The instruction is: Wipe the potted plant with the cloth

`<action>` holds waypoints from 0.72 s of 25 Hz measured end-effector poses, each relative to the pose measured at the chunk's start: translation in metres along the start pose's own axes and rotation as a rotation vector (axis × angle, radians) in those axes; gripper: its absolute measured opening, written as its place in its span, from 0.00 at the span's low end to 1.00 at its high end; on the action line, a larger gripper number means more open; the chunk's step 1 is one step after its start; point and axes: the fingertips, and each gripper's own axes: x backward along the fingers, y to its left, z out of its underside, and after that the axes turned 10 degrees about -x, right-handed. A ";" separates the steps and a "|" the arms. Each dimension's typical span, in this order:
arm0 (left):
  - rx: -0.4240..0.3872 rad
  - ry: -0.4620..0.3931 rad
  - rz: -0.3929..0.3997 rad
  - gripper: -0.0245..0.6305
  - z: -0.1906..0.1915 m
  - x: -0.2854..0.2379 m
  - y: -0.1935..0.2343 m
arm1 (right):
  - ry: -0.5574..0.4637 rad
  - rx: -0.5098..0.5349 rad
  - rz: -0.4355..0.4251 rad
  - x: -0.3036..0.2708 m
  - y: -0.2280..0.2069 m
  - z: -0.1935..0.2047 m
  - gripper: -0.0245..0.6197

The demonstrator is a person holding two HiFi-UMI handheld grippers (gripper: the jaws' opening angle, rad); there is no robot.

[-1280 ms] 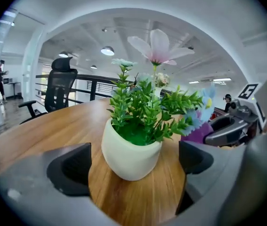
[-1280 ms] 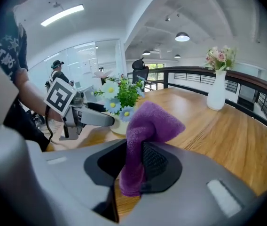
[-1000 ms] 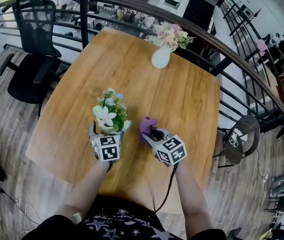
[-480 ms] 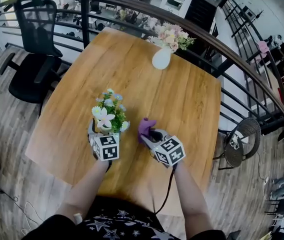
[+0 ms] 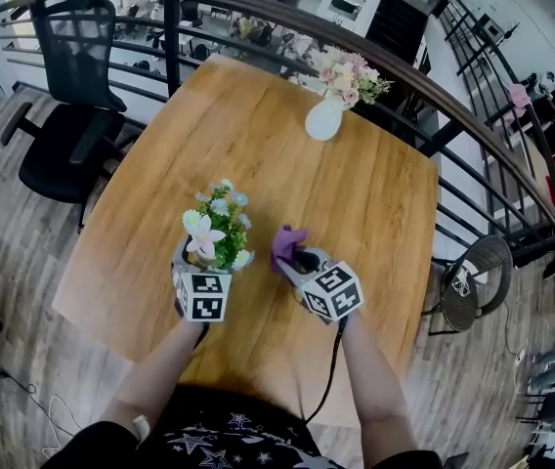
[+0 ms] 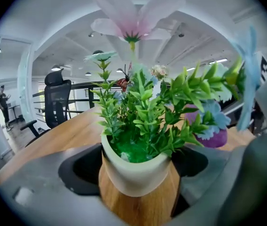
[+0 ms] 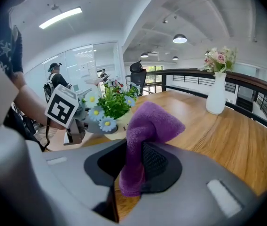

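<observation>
The potted plant (image 5: 217, 234), a small cream pot (image 6: 136, 171) of green sprigs and pastel flowers, stands on the wooden table (image 5: 356, 193) between the jaws of my left gripper (image 5: 204, 264). Those jaws are closing, and a dark gap still shows on each side of the pot. Just right of the plant, my right gripper (image 5: 294, 259) is shut on a purple cloth (image 5: 285, 243). The cloth (image 7: 147, 126) sticks up past the jaws in a bunch. In the right gripper view the plant (image 7: 112, 106) is a short way ahead to the left.
A white vase of pink flowers (image 5: 324, 117) stands near the table's far edge. A curved black railing (image 5: 434, 96) runs behind the table. A black office chair (image 5: 67, 96) is at the far left and a round wire stool (image 5: 473, 272) at the right.
My right gripper has edged left with the cloth, closer to the plant. The left gripper has stayed around the pot and rolled slightly.
</observation>
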 end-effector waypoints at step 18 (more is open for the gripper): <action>-0.433 -0.107 0.577 0.77 -0.002 0.020 -0.005 | 0.127 0.158 -0.291 -0.106 -0.013 -0.061 0.17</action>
